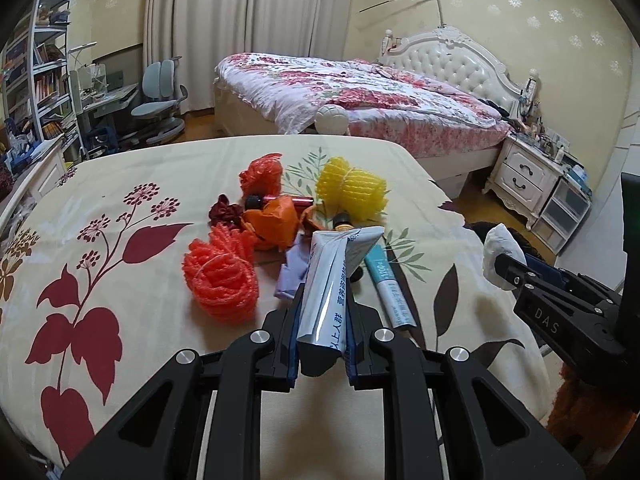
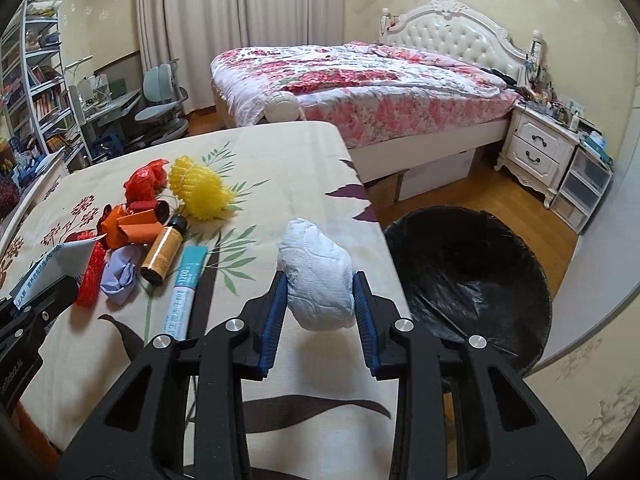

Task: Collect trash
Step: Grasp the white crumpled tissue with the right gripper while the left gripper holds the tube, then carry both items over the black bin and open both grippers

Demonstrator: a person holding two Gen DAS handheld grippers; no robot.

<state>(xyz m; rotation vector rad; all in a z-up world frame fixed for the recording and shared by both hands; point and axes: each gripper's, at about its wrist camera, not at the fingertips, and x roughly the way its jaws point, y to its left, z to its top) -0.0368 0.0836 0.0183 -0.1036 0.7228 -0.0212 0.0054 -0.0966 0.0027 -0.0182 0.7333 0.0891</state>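
Tools both grip trash: the left tool (image 1: 322, 316) pinches a crumpled silver-blue foil packet (image 1: 326, 284) at lower centre, its lower end hidden between the pads; the right tool (image 2: 320, 306) clamps a white wadded tissue (image 2: 318, 278) beside the black-lined bin (image 2: 472, 280), partly cut off by the surface (image 2: 280, 160).

A silver-blue foil packet (image 1: 326, 280) is clamped between the blue pads of the left gripper (image 1: 322, 304) and is held above a leaf-printed tablecloth (image 1: 120, 208). Beyond it, a heap of litter is seen: an orange foam net (image 1: 222, 276), a yellow foam net (image 1: 350, 188), an orange wrapper (image 1: 272, 220) and a teal tube (image 1: 390, 280). At the right edge, a white wad (image 1: 500, 252) is gripped by the right gripper (image 1: 508, 270).
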